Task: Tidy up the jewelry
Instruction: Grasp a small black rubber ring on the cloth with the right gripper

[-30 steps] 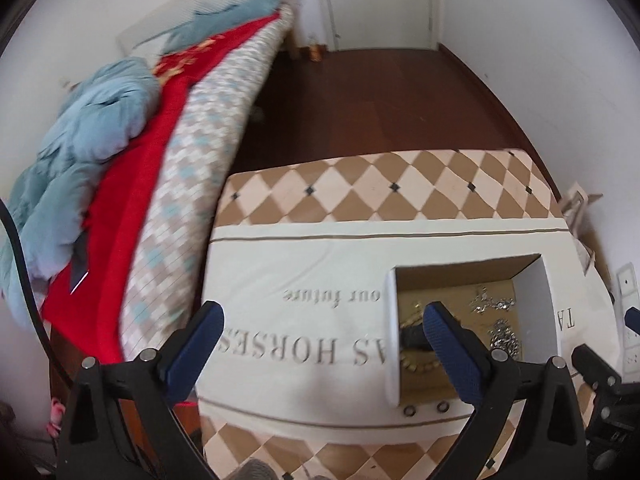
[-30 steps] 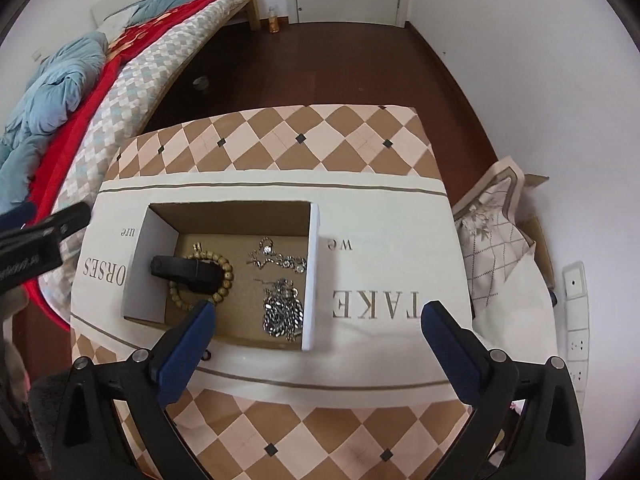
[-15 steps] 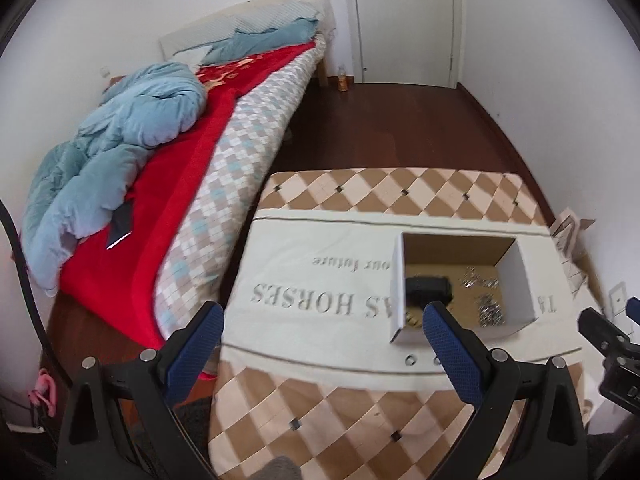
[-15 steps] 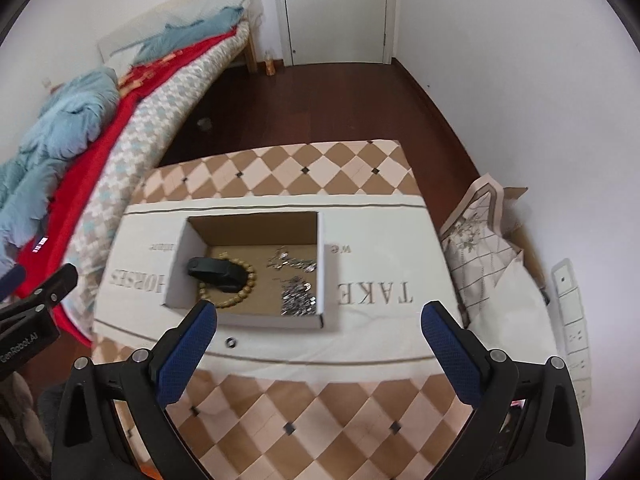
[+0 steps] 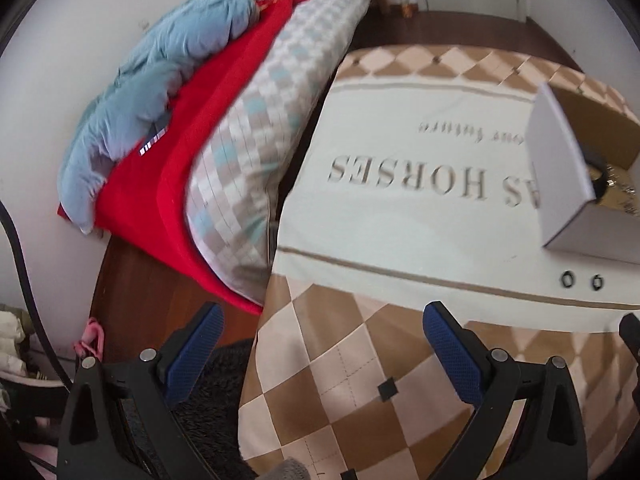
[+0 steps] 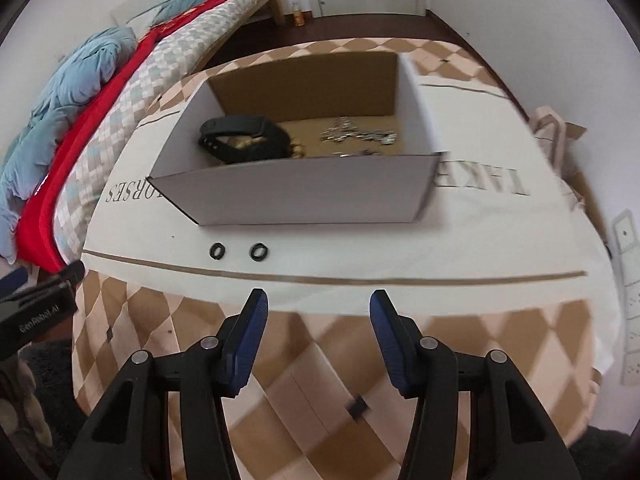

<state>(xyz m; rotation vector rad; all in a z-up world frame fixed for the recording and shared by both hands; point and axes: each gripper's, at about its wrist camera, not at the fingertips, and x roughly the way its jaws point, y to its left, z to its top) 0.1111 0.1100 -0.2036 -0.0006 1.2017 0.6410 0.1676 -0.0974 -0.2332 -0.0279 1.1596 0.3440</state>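
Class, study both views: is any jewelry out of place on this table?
Yes. Two small black rings lie on the tablecloth, just outside the box's near wall, apart from each other. The black band, beads and silver chains sit inside the box. Both grippers are open and empty.

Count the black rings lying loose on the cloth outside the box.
2. Both rings sit side by side on the white cloth just in front of the box: left ring, right ring. More could lie inside the box, behind its near wall.
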